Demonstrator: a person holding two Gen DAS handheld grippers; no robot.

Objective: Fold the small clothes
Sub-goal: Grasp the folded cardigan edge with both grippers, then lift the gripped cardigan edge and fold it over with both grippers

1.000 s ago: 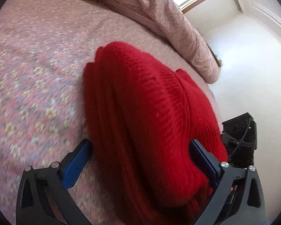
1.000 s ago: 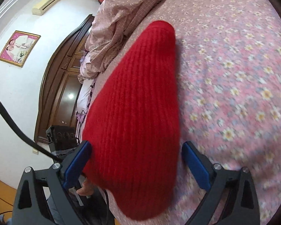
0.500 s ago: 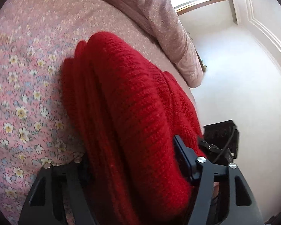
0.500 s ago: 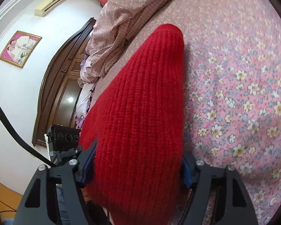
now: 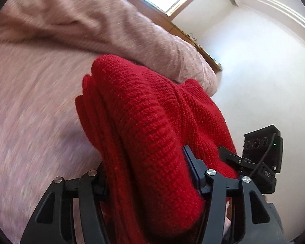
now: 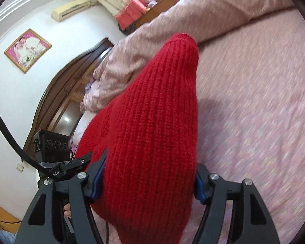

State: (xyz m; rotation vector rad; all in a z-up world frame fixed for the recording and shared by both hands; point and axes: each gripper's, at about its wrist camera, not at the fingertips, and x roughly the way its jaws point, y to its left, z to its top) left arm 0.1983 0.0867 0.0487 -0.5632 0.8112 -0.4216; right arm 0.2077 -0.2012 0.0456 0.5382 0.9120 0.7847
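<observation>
A red knitted garment (image 5: 144, 126), folded into a thick bundle, is held up over the pink flowered bed. My left gripper (image 5: 146, 174) is shut on one end of it, the blue pads pressed into the knit. My right gripper (image 6: 150, 174) is shut on the other end of the same red garment (image 6: 154, 122). The bundle hangs between the two grippers and casts a shadow on the sheet. Each wrist view shows the other gripper's black body beyond the garment.
The bed sheet (image 6: 264, 105) spreads to the side and ahead. A bunched pink quilt (image 5: 111, 26) lies along the far edge of the bed. A dark wooden headboard (image 6: 57, 93) and white walls stand beyond it.
Both grippers went from open around the garment to shut on it. They then lifted it off the sheet and tilted upward, bringing the quilt and walls into view.
</observation>
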